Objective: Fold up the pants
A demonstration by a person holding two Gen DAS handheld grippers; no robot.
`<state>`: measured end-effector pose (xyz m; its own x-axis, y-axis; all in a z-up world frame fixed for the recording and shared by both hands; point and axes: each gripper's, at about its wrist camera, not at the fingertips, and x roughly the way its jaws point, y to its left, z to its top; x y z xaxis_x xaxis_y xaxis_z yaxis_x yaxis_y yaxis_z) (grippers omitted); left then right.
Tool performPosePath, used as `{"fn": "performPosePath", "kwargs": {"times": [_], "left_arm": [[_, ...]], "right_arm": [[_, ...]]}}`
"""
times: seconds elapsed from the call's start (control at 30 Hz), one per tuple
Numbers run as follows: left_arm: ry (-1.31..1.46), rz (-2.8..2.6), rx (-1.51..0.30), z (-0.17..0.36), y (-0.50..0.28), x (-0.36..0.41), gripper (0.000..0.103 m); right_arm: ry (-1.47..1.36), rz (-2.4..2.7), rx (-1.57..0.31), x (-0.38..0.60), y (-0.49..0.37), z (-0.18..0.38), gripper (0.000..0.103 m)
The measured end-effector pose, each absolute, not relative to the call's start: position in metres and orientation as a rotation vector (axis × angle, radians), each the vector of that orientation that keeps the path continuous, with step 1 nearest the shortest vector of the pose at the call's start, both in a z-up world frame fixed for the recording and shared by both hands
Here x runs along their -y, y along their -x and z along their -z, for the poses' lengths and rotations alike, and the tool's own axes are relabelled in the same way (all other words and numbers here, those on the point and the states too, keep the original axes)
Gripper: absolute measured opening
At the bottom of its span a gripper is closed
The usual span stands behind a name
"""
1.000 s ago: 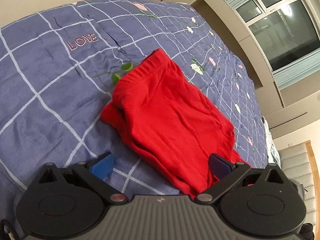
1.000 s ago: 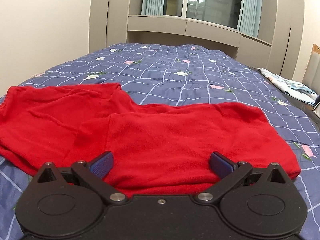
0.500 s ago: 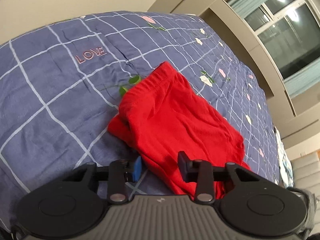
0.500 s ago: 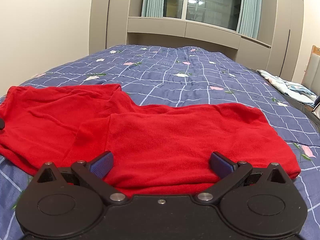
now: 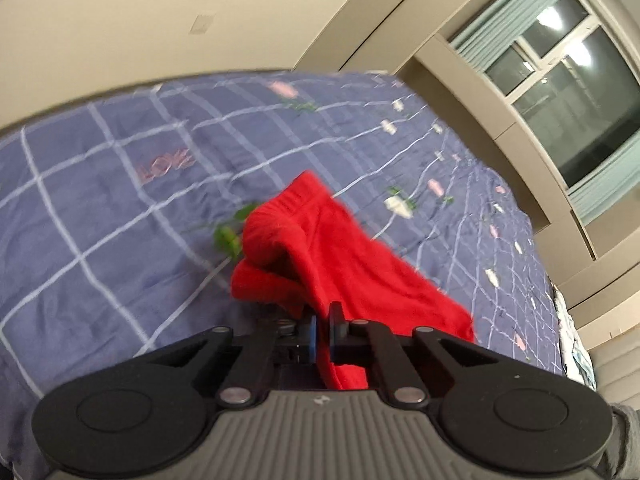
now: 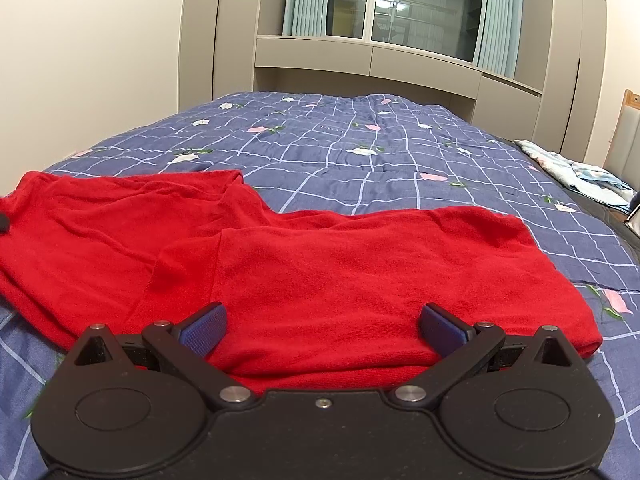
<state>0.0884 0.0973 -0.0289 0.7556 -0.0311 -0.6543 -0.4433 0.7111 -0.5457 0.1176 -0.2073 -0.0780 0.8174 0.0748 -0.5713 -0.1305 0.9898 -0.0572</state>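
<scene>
Red pants (image 6: 320,256) lie folded lengthwise across a blue checked bedspread (image 6: 360,148). My left gripper (image 5: 322,330) is shut on the near edge of the red pants (image 5: 344,264) and lifts that end, so the cloth bunches up above the bed. The waistband end shows at the far side in the left wrist view. My right gripper (image 6: 322,326) is open, its blue pads (image 6: 204,326) spread wide just above the near edge of the pants. It holds nothing.
The bedspread (image 5: 100,208) has white grid lines, flower prints and a "LOVE" mark. A window (image 6: 404,4) and cabinets stand behind the bed. A light patterned cloth (image 6: 580,172) lies at the right bed edge. A wall runs along the left.
My left gripper has closed on the edge of the pants and raised it; the view has tilted up. My right gripper has stayed open and almost still.
</scene>
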Motion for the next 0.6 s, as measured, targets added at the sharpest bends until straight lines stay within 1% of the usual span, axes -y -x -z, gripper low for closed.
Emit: {"fn": "performPosePath", "kwargs": {"times": [0.13,0.23,0.33,0.47,0.6], "left_arm": [[0.659,-0.251,-0.664,0.009,-0.094,-0.081,0.004],[0.591,-0.202,-0.617,-0.007,-0.097,-0.066,0.004],[0.484,-0.124,-0.553,-0.029,-0.101,-0.045,0.004],[0.333,-0.008,-0.498,-0.050,-0.110,-0.006,0.004],[0.227,0.151,-0.468,-0.067,-0.118,0.038,0.004]], "right_arm": [[0.080,-0.116,-0.606,0.209,-0.118,0.076,0.103],[0.008,-0.144,-0.605,0.220,-0.119,0.067,0.103],[-0.038,-0.132,-0.551,0.234,-0.109,0.050,0.103],[-0.017,-0.092,-0.479,0.260,-0.097,0.035,0.103],[0.016,0.017,-0.474,0.295,-0.091,0.036,0.103]]}}
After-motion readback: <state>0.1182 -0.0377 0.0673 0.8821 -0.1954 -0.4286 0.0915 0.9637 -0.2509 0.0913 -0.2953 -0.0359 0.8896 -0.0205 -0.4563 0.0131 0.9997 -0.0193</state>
